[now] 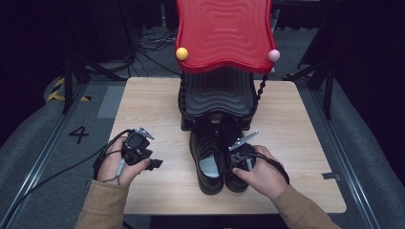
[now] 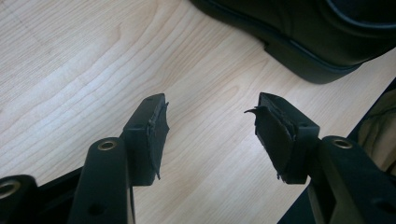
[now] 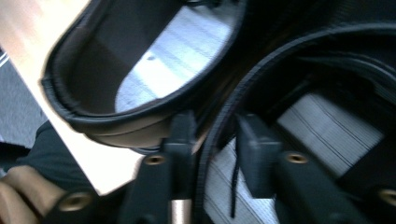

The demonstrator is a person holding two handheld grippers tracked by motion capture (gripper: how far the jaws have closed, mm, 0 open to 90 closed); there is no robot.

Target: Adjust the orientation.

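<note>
A pair of glossy black shoes [image 1: 217, 157] is seen side by side near the middle of the wooden table [image 1: 296, 143], pale grey insoles showing, toes pointing at a black stand [image 1: 217, 95] topped by a wavy red tray [image 1: 224, 33]. The right gripper [image 3: 212, 135] is closed on the right shoe [image 3: 327, 93], its collar rim pinched between the jaws; the left shoe [image 3: 140, 70] lies just beside. The left gripper [image 2: 210, 126] is held wide open over bare wood, nothing gripped.

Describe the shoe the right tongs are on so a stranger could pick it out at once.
Start at the red and black rack at the wooden table's far edge. Two black shoes stand side by side before it. Take the right shoe, under the person's right hand: the right tongs straddle its collar, while the left shoe is untouched.
</note>
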